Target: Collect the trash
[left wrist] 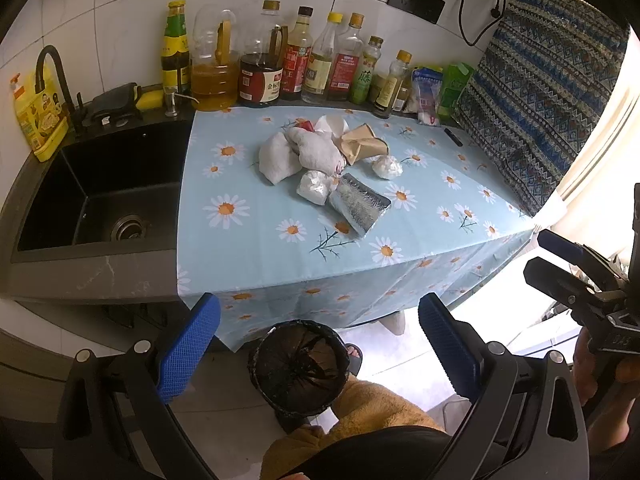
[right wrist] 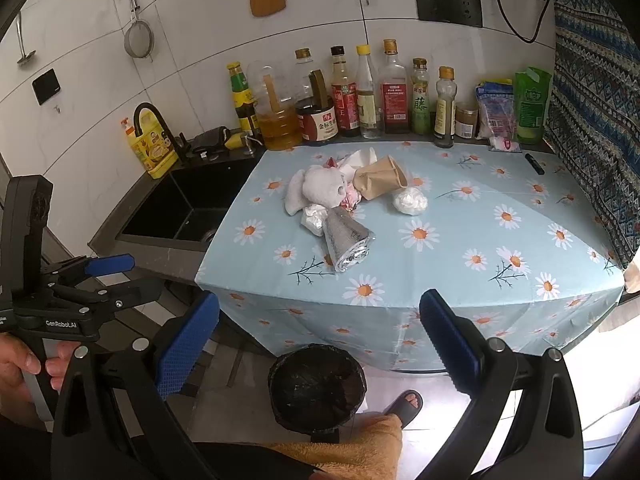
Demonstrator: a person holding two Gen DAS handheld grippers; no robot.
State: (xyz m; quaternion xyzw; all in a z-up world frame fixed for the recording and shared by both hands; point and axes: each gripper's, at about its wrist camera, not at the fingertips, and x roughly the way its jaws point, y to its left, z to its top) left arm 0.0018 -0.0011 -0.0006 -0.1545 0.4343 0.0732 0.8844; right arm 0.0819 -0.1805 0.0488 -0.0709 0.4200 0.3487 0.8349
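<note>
Your left hand-held gripper (left wrist: 319, 350) and right hand-held gripper (right wrist: 319, 350) both gape wide and empty above the bin (right wrist: 317, 386), trash (right wrist: 340, 200) at twelve o'clock on the tabletop (right wrist: 500, 248).

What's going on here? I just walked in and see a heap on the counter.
A person holds a pair of tongs in each hand; the left tongs and right tongs are both open and empty, held back from the counter. The trash pile lies untouched on the daisy cloth. A lined bin waits on the floor below.
</note>
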